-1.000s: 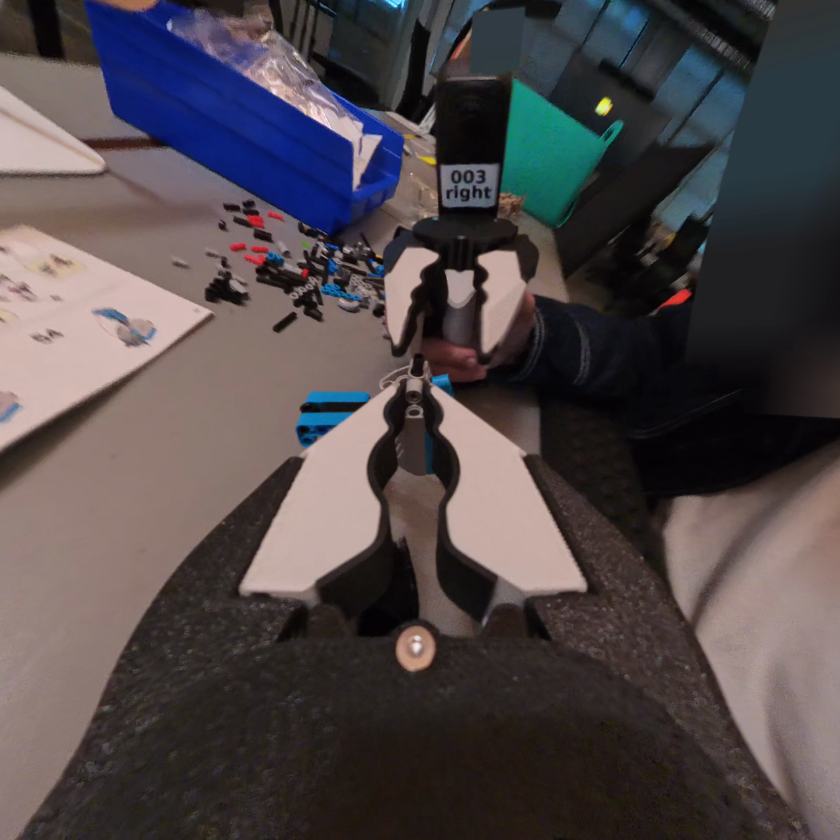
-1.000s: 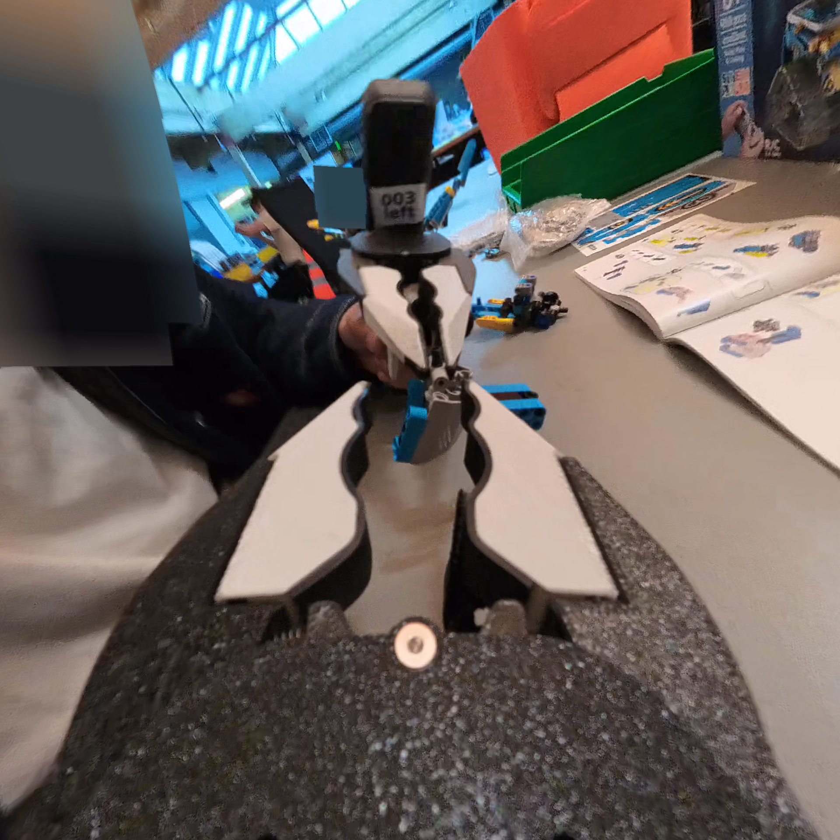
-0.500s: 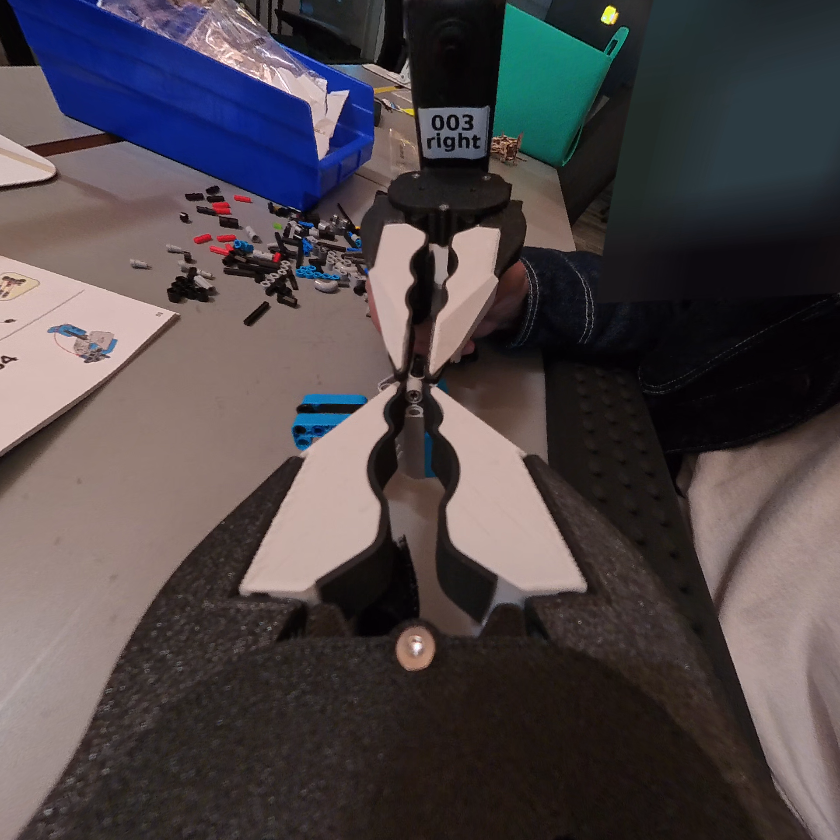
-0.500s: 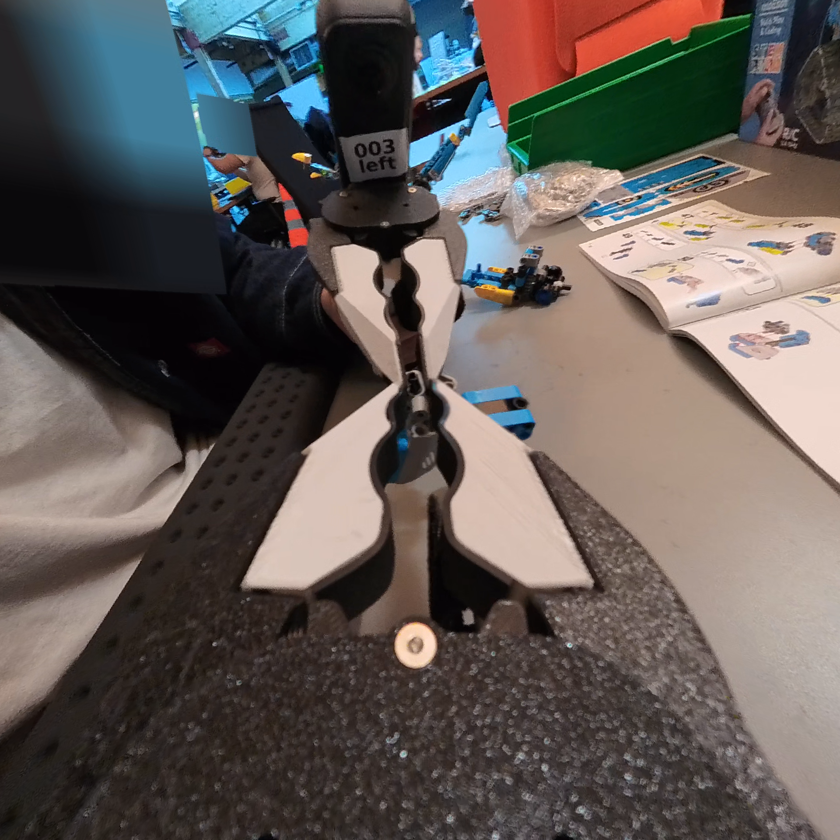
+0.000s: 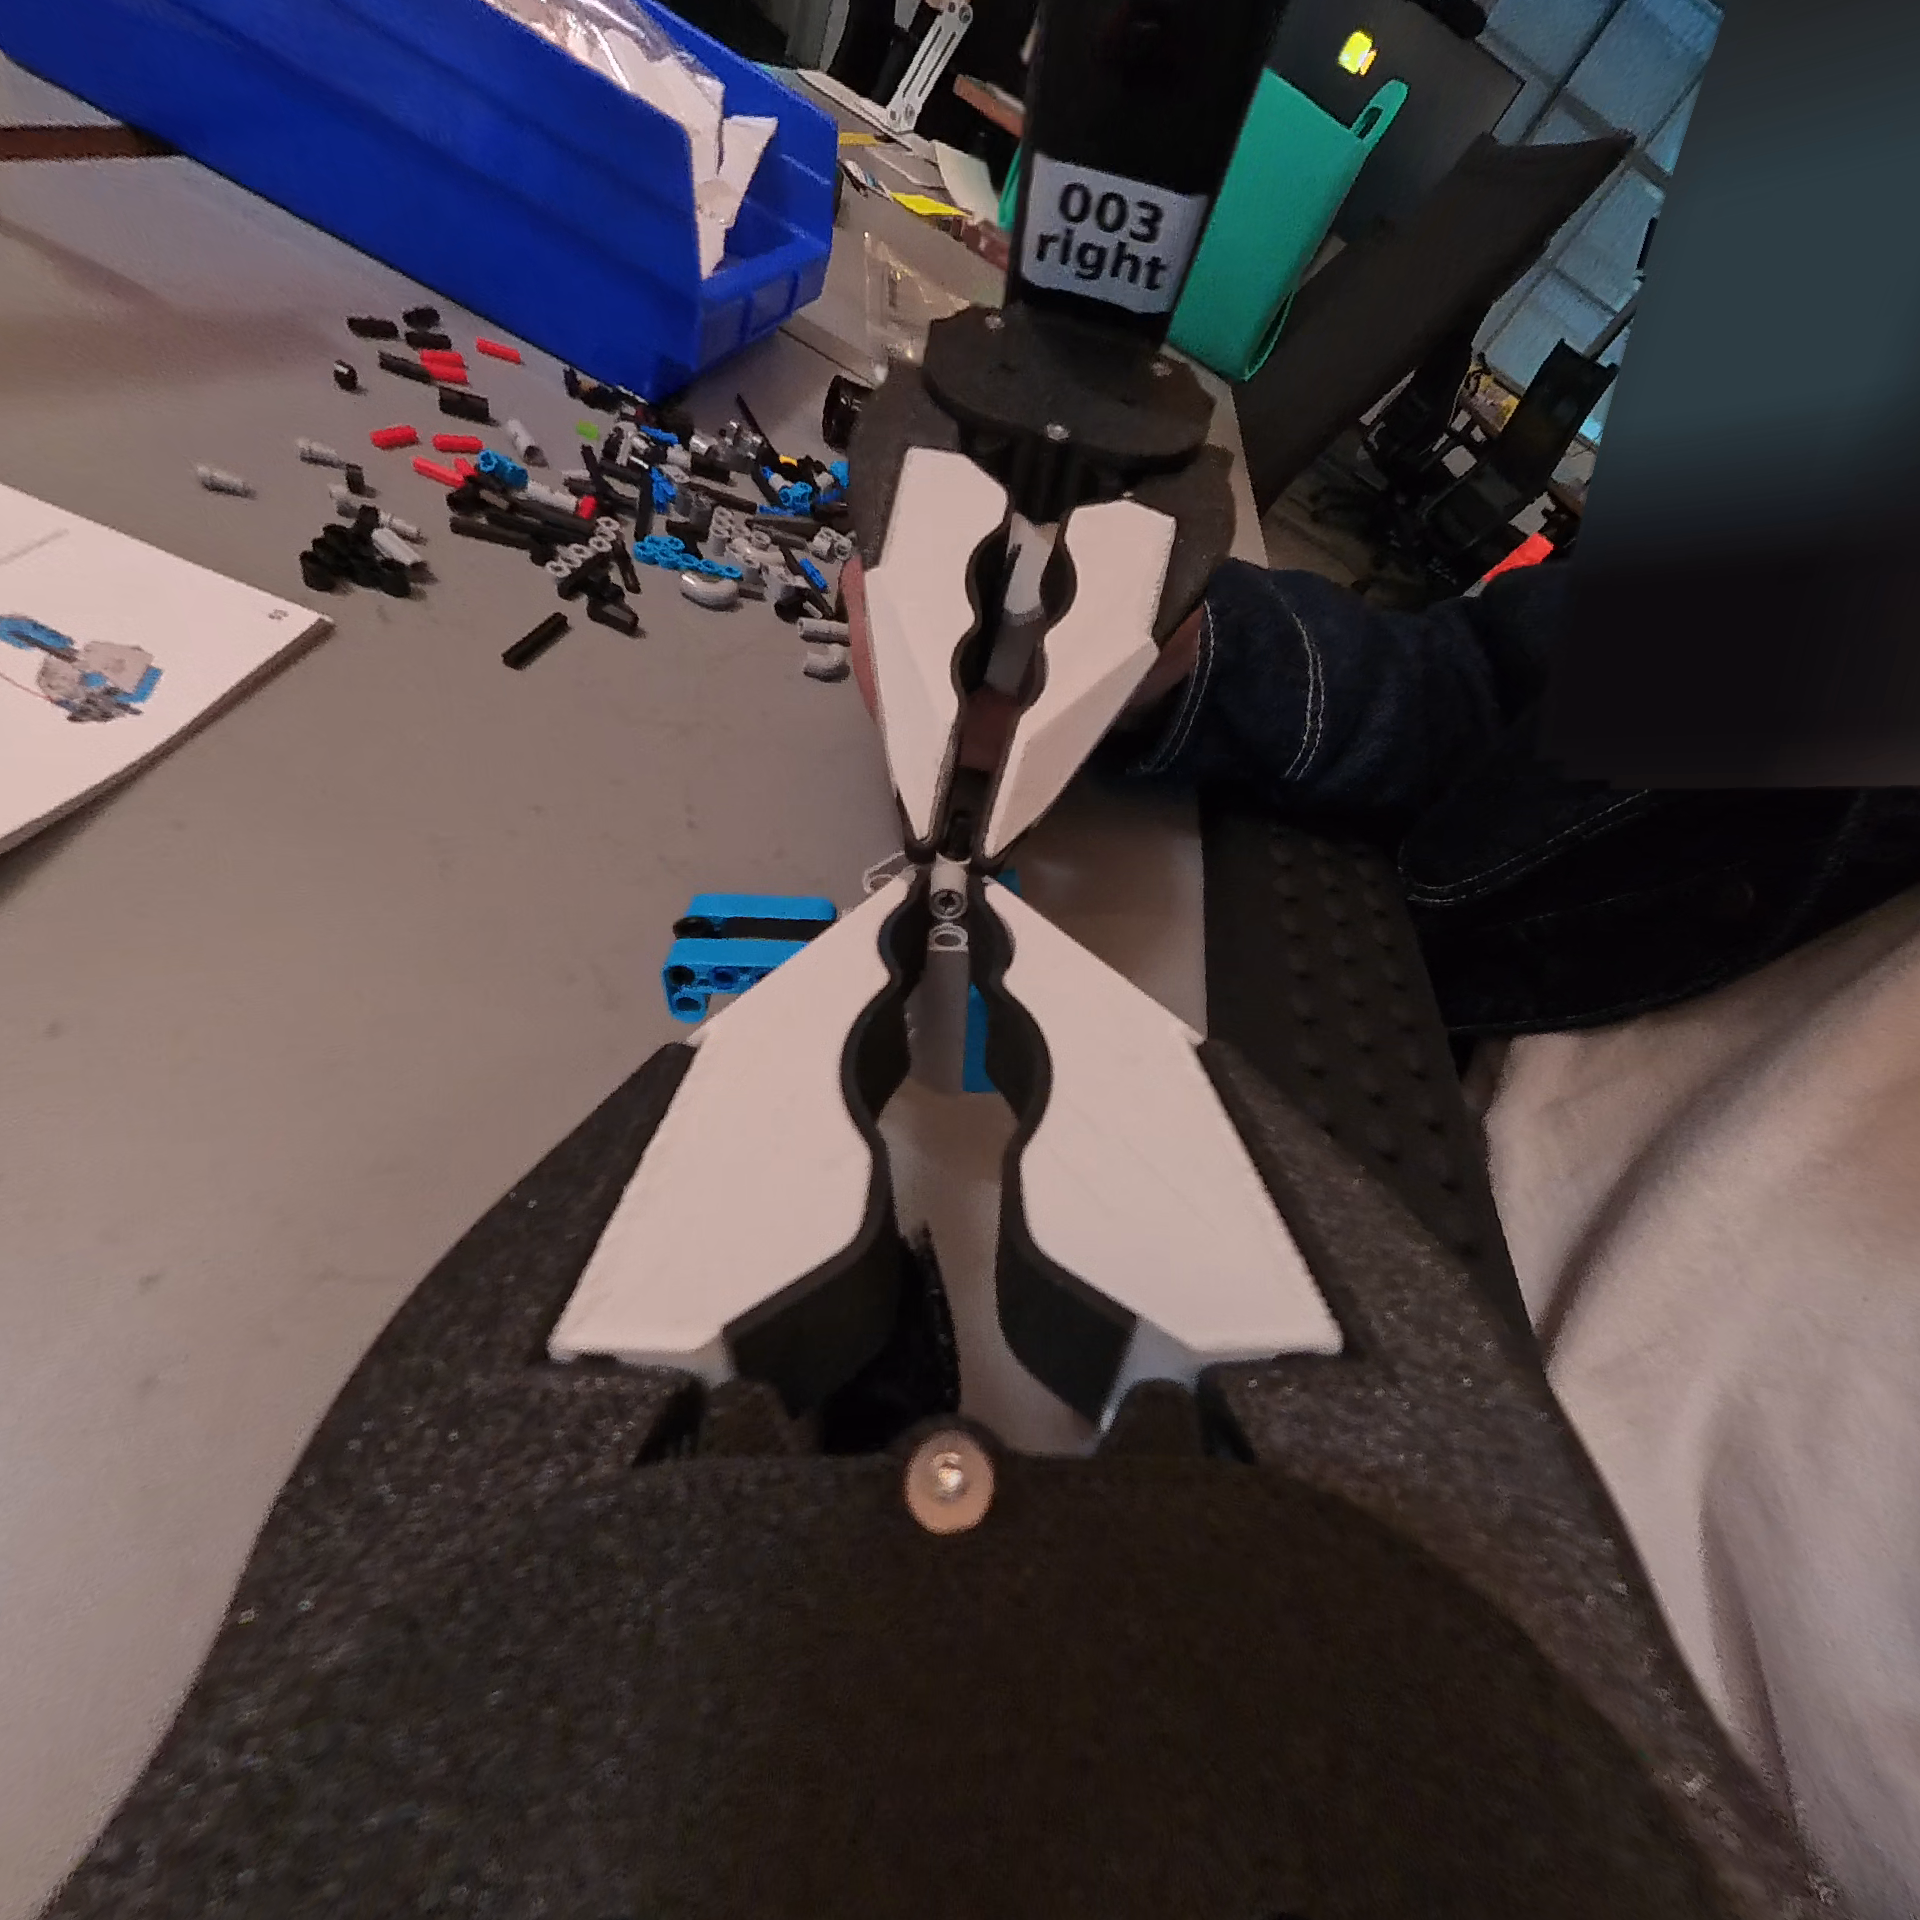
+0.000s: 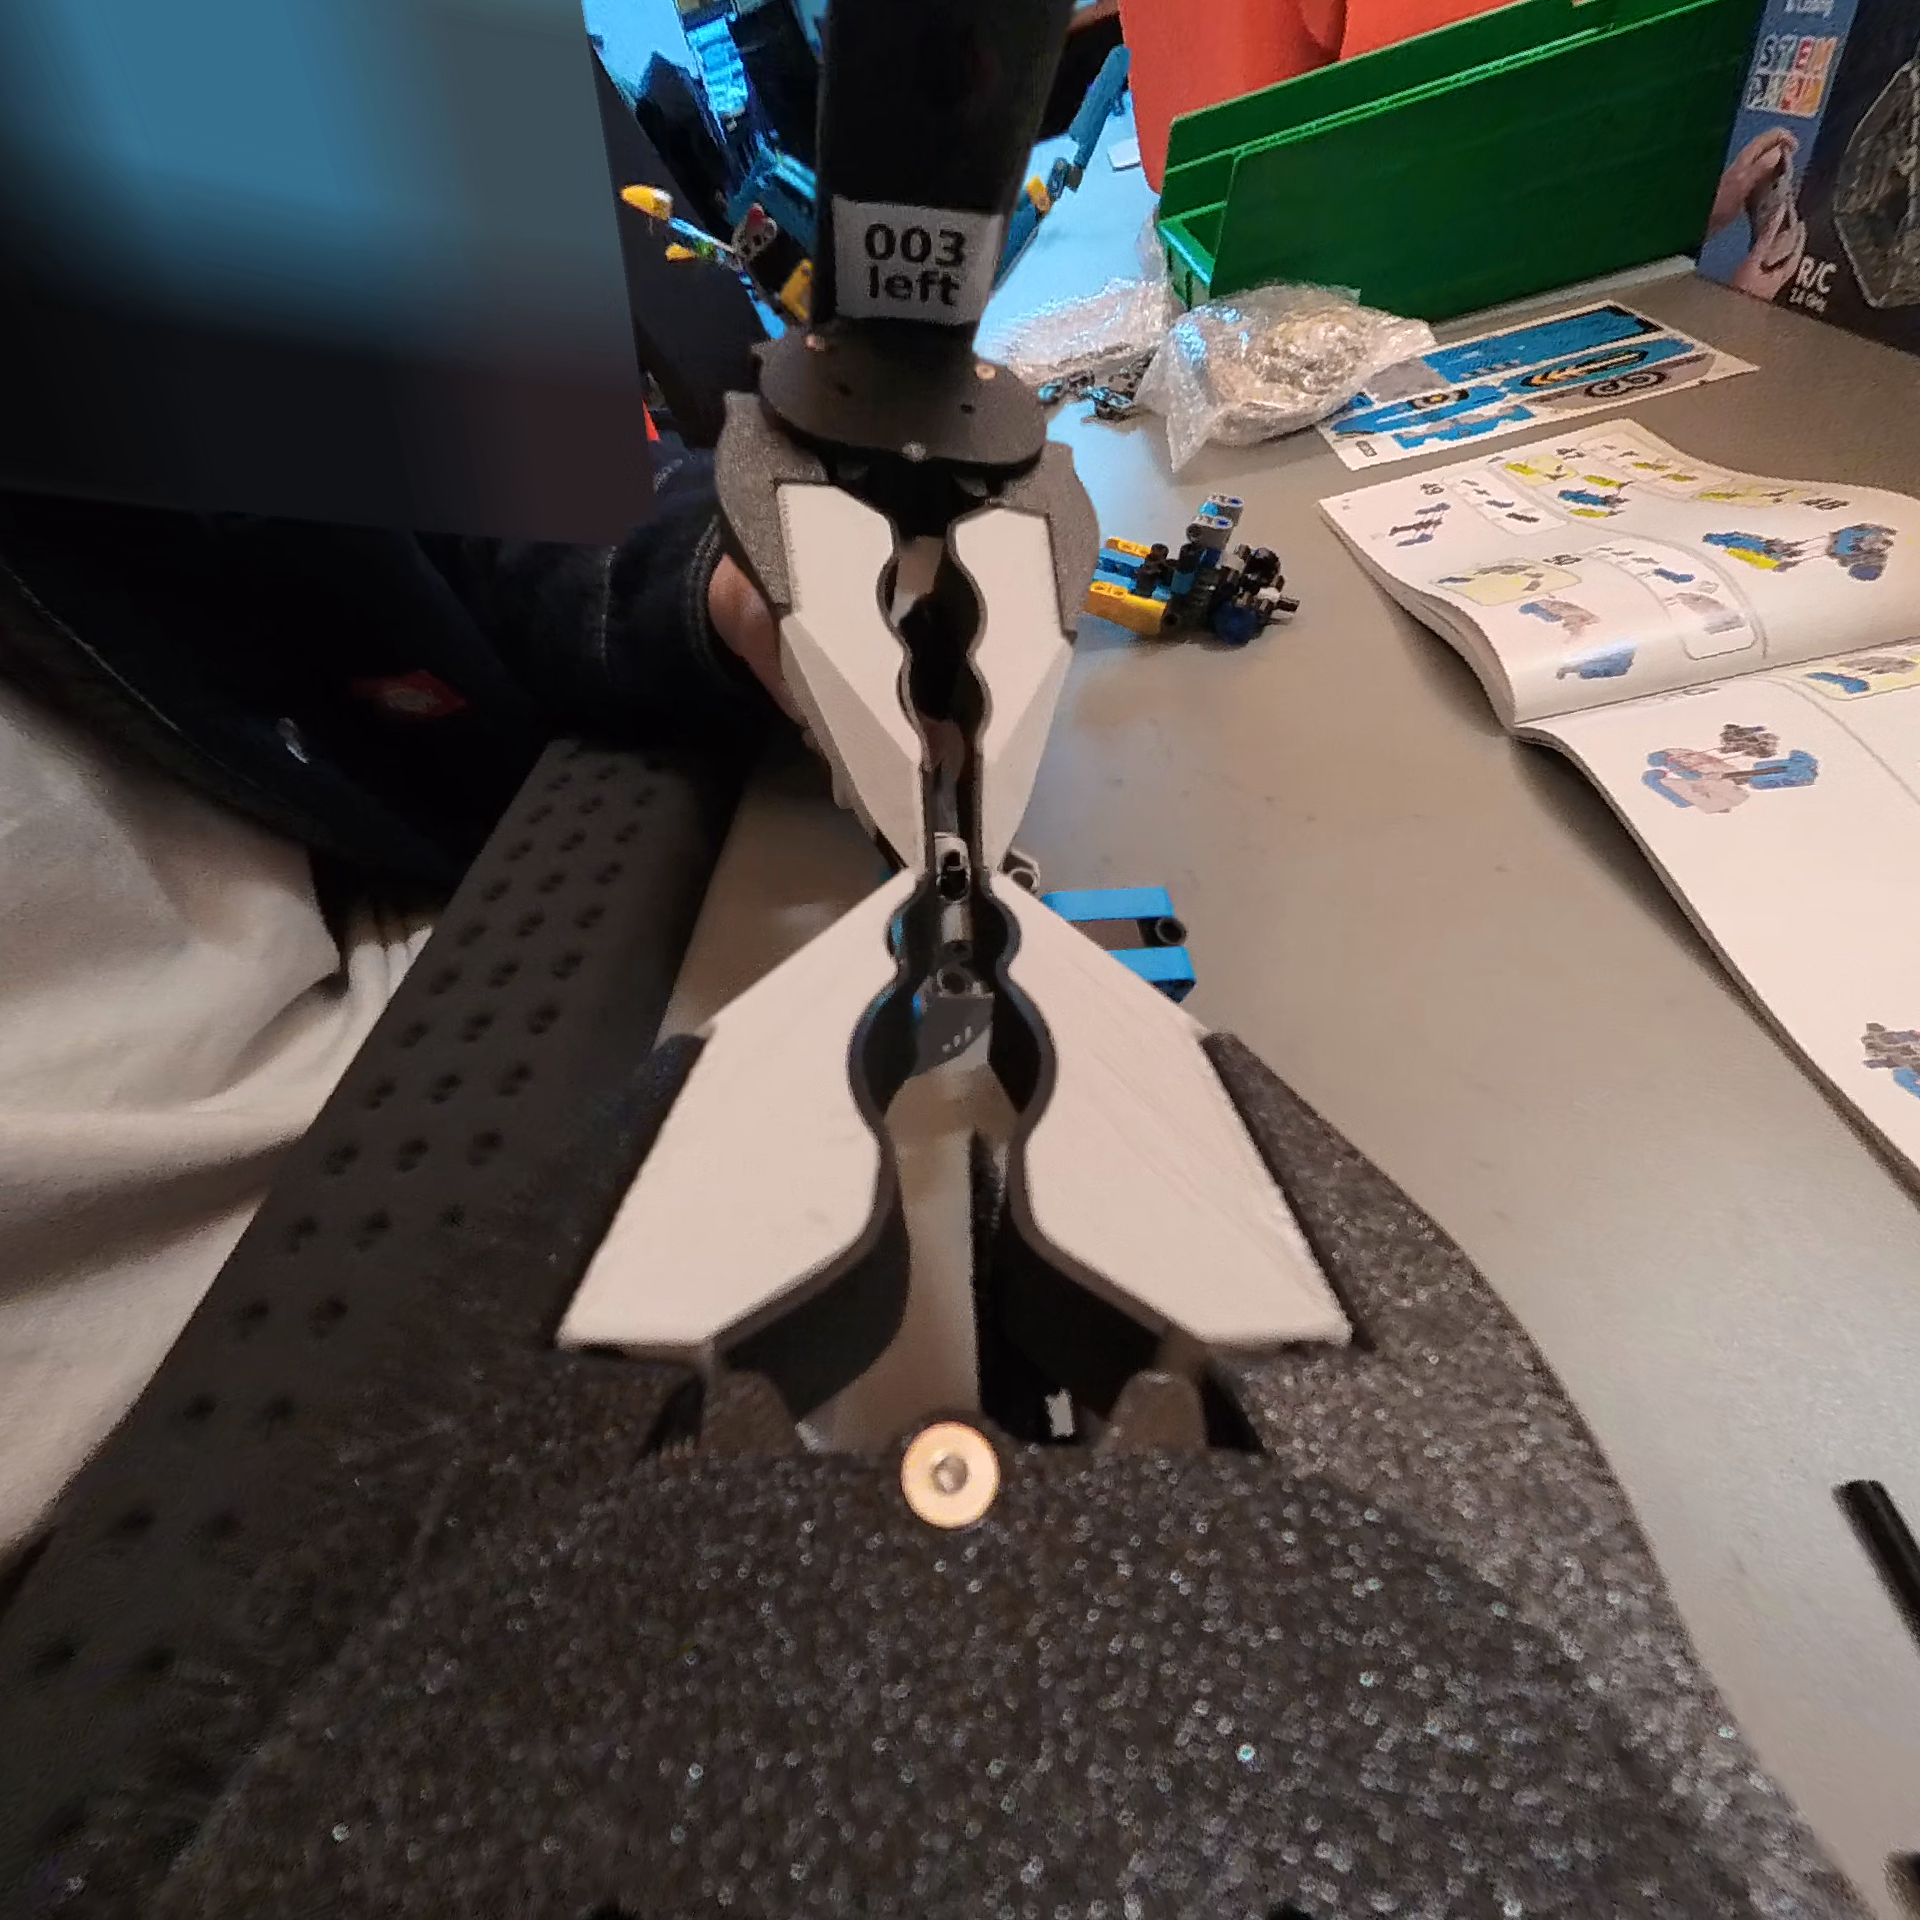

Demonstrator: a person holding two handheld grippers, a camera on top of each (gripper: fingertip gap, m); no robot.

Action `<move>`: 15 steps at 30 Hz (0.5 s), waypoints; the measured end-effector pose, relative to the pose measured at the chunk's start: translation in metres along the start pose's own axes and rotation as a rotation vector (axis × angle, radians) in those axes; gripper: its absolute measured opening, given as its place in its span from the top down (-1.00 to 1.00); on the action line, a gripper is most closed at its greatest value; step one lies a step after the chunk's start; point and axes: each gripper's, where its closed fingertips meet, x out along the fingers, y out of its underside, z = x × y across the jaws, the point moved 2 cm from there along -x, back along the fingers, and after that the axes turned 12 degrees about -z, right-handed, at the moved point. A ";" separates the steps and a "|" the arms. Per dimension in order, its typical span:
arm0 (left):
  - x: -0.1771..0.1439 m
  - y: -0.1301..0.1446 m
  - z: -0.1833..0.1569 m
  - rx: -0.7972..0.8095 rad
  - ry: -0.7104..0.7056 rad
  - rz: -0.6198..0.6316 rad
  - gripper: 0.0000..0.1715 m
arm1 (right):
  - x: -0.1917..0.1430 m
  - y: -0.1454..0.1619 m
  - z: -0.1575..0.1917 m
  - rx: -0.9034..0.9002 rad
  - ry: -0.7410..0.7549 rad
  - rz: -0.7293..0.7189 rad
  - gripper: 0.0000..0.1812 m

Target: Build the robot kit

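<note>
My left gripper (image 5: 943,883) is shut on the top of a small grey-and-blue brick assembly (image 5: 940,1008) that hangs below its tips, just above the grey table (image 5: 416,935). My right gripper (image 5: 948,842) faces it tip to tip. In the right wrist view my right gripper (image 6: 951,894) is shut on the same assembly (image 6: 956,1023), at its black pins, with the left gripper (image 6: 951,831) straight opposite. A blue brick frame (image 5: 743,940) lies on the table just beside the tips and also shows in the right wrist view (image 6: 1117,935).
A pile of loose small bricks (image 5: 623,520) lies before a blue bin (image 5: 468,177). An open instruction booklet (image 6: 1714,644), a small yellow, blue and black model (image 6: 1184,582), plastic bags (image 6: 1268,364) and a green bin (image 6: 1455,177) are on the other side. A black perforated strip (image 6: 447,987) runs along the table edge. Only a small space, under 4 cm, lies between the two pairs of fingers.
My right gripper was open and apart from the left; it has moved in and shut on the assembly. The two grippers now meet tip to tip.
</note>
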 end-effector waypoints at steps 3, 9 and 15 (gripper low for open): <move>0.000 0.002 0.002 -0.032 0.000 0.008 0.93 | 0.001 0.002 -0.001 -0.036 0.019 0.018 0.95; -0.001 0.004 0.002 -0.044 0.004 0.018 0.93 | 0.001 0.004 -0.001 -0.030 0.016 0.028 0.95; -0.001 0.004 0.000 -0.028 0.007 0.021 0.93 | 0.001 0.004 0.000 -0.019 0.007 0.027 0.95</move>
